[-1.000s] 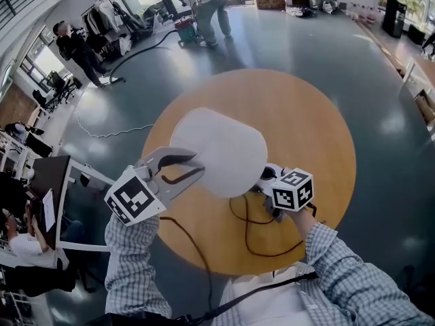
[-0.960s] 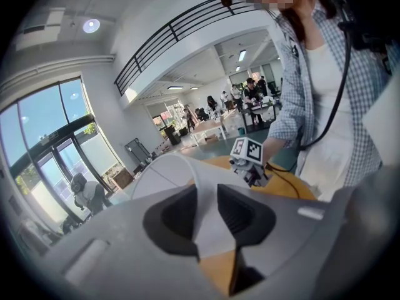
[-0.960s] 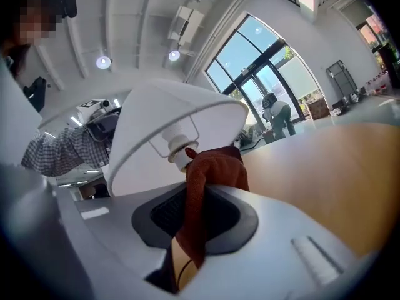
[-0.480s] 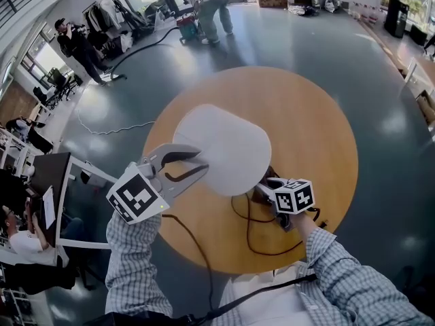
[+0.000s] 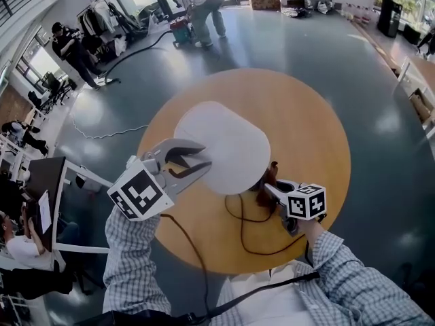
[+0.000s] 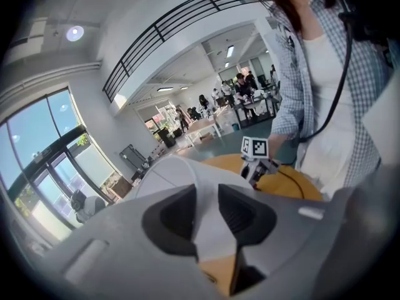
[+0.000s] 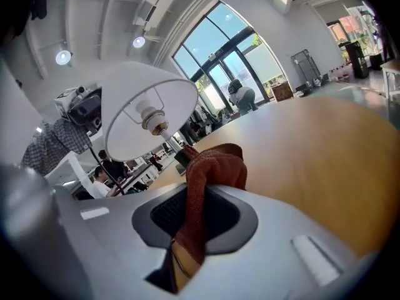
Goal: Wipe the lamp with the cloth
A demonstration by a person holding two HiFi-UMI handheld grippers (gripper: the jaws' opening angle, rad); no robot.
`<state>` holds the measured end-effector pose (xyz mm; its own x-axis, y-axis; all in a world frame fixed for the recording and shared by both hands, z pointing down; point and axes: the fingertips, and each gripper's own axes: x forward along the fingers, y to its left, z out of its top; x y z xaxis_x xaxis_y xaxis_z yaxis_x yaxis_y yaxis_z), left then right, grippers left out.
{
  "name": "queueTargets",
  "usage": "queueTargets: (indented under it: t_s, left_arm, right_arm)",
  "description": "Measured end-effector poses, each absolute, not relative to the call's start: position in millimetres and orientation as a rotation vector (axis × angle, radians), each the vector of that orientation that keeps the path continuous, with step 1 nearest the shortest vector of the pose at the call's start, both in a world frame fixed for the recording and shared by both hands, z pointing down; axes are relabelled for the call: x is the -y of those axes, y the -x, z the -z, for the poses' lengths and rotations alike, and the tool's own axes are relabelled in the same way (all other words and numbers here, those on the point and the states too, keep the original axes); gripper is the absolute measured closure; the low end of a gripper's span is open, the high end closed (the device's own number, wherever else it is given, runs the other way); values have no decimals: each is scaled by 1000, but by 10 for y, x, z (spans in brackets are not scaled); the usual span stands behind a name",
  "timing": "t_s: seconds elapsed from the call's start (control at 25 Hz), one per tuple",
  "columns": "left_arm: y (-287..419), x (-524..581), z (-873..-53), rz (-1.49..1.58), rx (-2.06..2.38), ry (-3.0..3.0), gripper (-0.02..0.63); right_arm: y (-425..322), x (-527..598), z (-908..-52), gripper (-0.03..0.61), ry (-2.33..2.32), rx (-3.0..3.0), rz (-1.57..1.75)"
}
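Lower and further right than a second ago, the right gripper (image 5: 270,187) has come away from the rim of the lamp (image 5: 224,147) toward the near edge of the round wooden worktop (image 5: 306,128). Its jaws are clamped on a rust-red cloth (image 5: 271,174) that bunches up above them. The left gripper (image 5: 204,160) has barely shifted and sits at the lamp's left side. Its jaws are opening, with the white shade (image 6: 169,174) showing in the gap between them and no pad seen pressing on it. The lamp stands on the left half of the worktop, and from above its wide shade hides whatever is under it. The right gripper view looks up into the shade's open underside at the bulb socket (image 7: 152,119). The cloth hangs just beside the shade's near-right rim. A dark cable (image 5: 243,233) loops over the pale brown wood by the near edge. Around the worktop spreads a glossy dark grey floor (image 5: 380,134) that catches patches of daylight. At the far side of the hall one person (image 5: 200,2) bends over, and another (image 5: 71,46) stands near a clothes rack. Tall windows (image 7: 228,58) and a railed balcony (image 6: 169,24) close off the room.
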<state>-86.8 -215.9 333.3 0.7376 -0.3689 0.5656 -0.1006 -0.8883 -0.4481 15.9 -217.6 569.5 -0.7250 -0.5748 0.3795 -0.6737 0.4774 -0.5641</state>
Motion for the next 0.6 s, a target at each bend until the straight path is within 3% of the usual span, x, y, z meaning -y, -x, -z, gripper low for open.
queueTargets:
  t_s: [0.36, 0.6]
  left_arm:
    - [528, 2063, -3352, 1014, -227, 2432, 501]
    - [284, 1964, -3383, 1042, -148, 2367, 499]
  right_arm:
    - [-790, 2048, -5458, 513, -1283, 2586, -1037]
    - [-1180, 2014, -5488, 513, -1207, 2457, -733]
